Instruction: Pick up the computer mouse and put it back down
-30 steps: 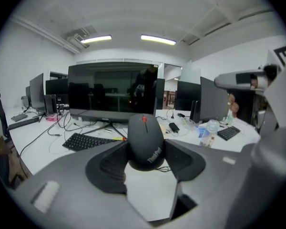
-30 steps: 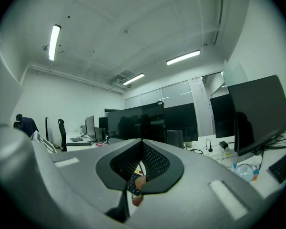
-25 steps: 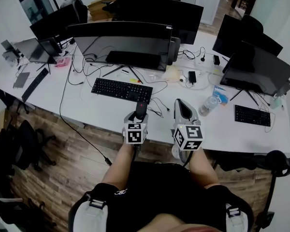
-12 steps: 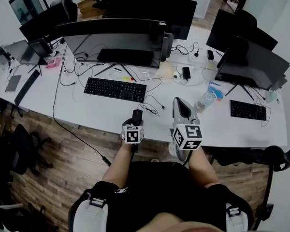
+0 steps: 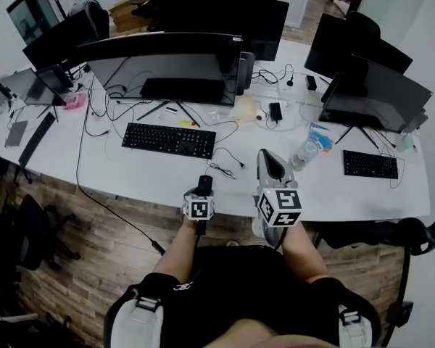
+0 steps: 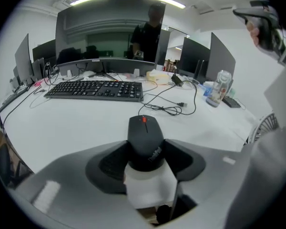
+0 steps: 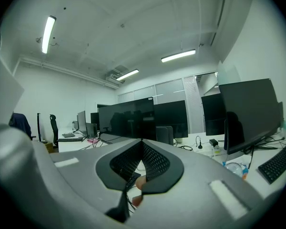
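A black computer mouse (image 6: 144, 140) with a red scroll wheel sits between the jaws of my left gripper (image 6: 144, 150), which is shut on its sides. It hangs just above the white desk (image 5: 123, 171), near the front edge. From the head view the mouse (image 5: 204, 185) pokes out ahead of the left gripper (image 5: 204, 188) and its marker cube. My right gripper (image 5: 265, 156) is raised beside it, to the right, with nothing in it. In the right gripper view the right gripper (image 7: 142, 146) has its pads pressed together and points at the monitors and ceiling.
A black keyboard (image 5: 169, 140) lies beyond the mouse, with a loose USB cable (image 5: 228, 167) to its right. A plastic bottle (image 5: 302, 153) stands right of the right gripper. Large monitors (image 5: 167, 56) fill the back of the desk. A second keyboard (image 5: 370, 164) lies far right.
My left gripper has drawn back toward the desk's front edge with the mouse held in it. The right gripper has stayed almost where it was.
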Demonstrator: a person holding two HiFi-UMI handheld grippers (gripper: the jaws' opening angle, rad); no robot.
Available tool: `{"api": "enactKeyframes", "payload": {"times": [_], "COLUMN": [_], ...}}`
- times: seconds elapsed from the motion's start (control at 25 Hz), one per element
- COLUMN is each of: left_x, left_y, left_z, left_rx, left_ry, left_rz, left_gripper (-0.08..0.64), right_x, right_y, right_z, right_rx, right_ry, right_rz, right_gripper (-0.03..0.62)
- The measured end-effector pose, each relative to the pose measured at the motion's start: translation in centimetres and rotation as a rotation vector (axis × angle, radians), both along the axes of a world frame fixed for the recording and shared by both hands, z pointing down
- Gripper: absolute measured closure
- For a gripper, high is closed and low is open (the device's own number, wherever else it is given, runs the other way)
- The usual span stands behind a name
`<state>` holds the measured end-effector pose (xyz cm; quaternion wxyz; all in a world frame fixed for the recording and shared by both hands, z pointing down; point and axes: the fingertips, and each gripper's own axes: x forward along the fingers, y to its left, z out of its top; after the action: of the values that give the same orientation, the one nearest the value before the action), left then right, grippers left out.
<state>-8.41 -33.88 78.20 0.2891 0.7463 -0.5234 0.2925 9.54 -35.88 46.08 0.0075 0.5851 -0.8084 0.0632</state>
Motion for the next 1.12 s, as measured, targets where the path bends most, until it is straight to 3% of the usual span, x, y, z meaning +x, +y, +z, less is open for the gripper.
{"api": "enactKeyframes", "payload": {"times": [0.32,0.48,0.6,0.72,0.84,0.96,1.12], "left_x": [1.3,1.1,0.7,-0.7,-3.0,-4.7,-5.8], "left_y": [-0.9,-0.9,-0.8,-1.4,-2.4,-3.1,-2.8], "left_z": [0.0,-0.7,-3.0,-6.7,-11.5,-16.4,-22.4], "left_rx": [-0.011,0.039,0.078,0.164,0.292,0.414,0.535], "left_ry": [-0.046,-0.096,-0.064,-0.017,-0.016,-0.026,0.003], "left_rz": [0.082,0.112,0.083,-0.014,-0.115,-0.18,-0.204], "left_gripper": [0.267,0.264,0.265,0.282,0.424,0.497,0.506], "right_x": [0.2,-0.2,-0.4,-0.8,-1.4,-1.7,-1.9], "right_y": [-0.3,-0.2,-0.1,-0.1,-0.1,-0.2,-0.4], "right_z": [0.0,-0.2,-0.2,-0.2,-0.7,-1.2,-1.6], "right_rx": [-0.001,0.008,0.011,0.016,0.032,0.049,0.067], "right_ry": [-0.006,-0.014,-0.024,-0.035,-0.05,-0.065,-0.046], "right_rz": [0.008,0.002,-0.004,-0.017,-0.033,-0.038,-0.03], "right_gripper": [0.592,0.592,0.592,0.592,0.592,0.592,0.594]}}
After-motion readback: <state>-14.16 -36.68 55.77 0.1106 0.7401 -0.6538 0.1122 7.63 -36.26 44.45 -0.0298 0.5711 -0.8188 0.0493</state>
